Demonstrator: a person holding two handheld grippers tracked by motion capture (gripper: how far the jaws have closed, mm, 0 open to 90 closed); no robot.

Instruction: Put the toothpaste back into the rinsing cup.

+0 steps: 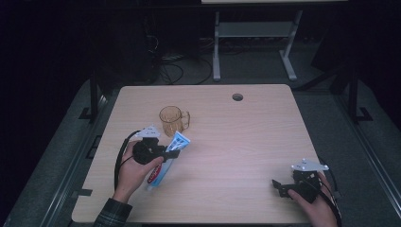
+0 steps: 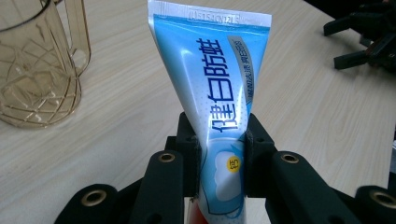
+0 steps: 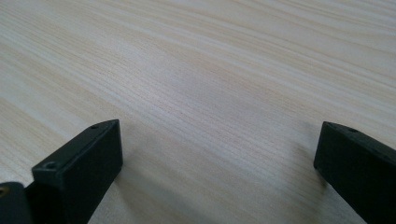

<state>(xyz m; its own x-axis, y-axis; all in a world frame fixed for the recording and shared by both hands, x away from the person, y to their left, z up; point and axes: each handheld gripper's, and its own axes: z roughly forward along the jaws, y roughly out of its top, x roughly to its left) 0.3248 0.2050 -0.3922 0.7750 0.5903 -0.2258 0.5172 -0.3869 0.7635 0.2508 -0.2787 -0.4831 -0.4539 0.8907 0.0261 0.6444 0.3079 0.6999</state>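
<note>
Left tongs (image 2: 219,140) clamp toothpaste tube (image 2: 215,84), crimped end raised just beside amber plastic mug (image 2: 37,70). Right tongs (image 3: 219,154) spread wide, nothing between, low over table (image 3: 210,56).

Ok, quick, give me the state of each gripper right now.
Left gripper: shut on the toothpaste tube, next to the amber mug.
Right gripper: open, nothing between its jaws, over the table.
</note>
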